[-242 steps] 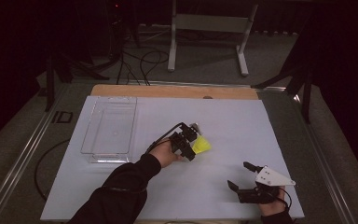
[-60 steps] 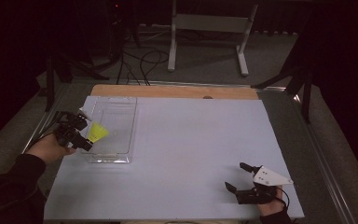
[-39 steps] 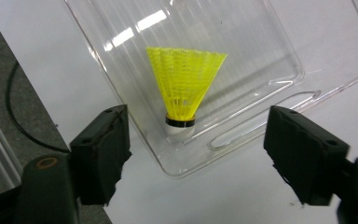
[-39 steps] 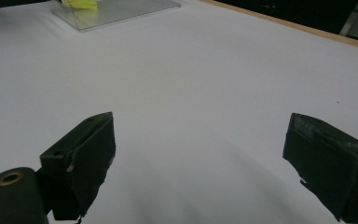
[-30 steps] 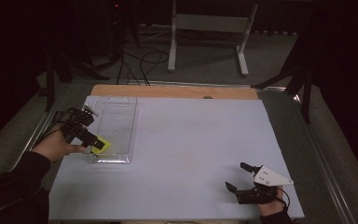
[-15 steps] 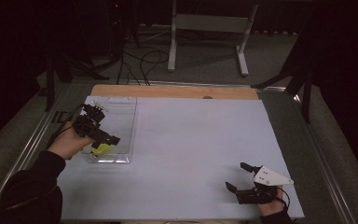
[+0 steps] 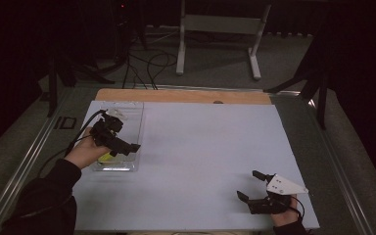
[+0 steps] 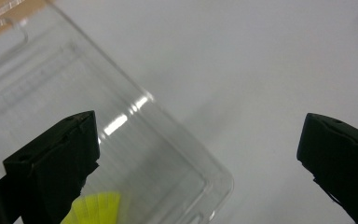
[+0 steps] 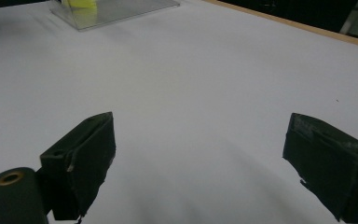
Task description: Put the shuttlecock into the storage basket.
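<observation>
A small yellow piece [image 7: 107,157] lies at the near end of the clear plastic tray [image 7: 133,111] on the left of the white table. My left gripper [image 7: 126,148] hovers just over that end of the tray. Its jaws have just been opening and stand wide with nothing between them. In the left gripper view, the yellow piece [image 8: 95,209] sits below the left jaw of my left gripper [image 8: 198,154], inside the tray [image 8: 168,154]. My right gripper [image 7: 249,186] rests open at the near right, its jaws [image 9: 200,158] bare over the white surface.
The white sheet [image 7: 210,147] covers the table, with a wooden strip [image 7: 186,96] along its far edge. A metal stand [image 7: 220,24] and cables lie on the floor beyond. The right gripper view shows the tray [image 9: 121,11] and yellow piece [image 9: 80,3] far off.
My left hand has moved right from the tray's left side to over its near end. It let go of the yellow piece, which now lies in the tray. The right gripper stayed put.
</observation>
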